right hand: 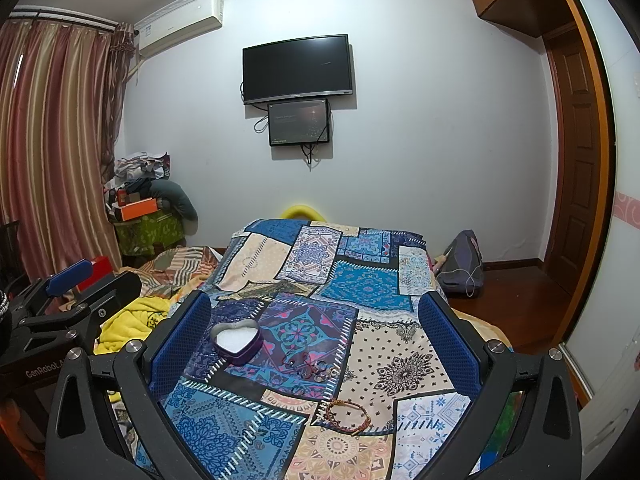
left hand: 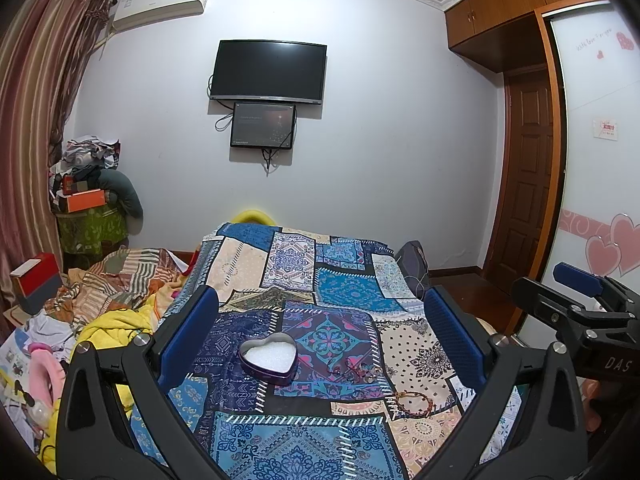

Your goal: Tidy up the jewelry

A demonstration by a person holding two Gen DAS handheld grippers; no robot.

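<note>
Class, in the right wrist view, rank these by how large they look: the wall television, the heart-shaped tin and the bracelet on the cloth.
1. Wall television, clearly largest.
2. Heart-shaped tin.
3. Bracelet, only slightly smaller than the tin, and nearer the camera, so that ranking is unsure.

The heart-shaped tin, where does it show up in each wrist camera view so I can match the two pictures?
Left wrist: the heart-shaped tin sits low, left of centre, between the open fingers.
Right wrist: the heart-shaped tin lies left of centre, next to the left finger.
Shared landmark: the beaded bracelet lies nearer the camera, to its right, on the patchwork cloth.
</note>
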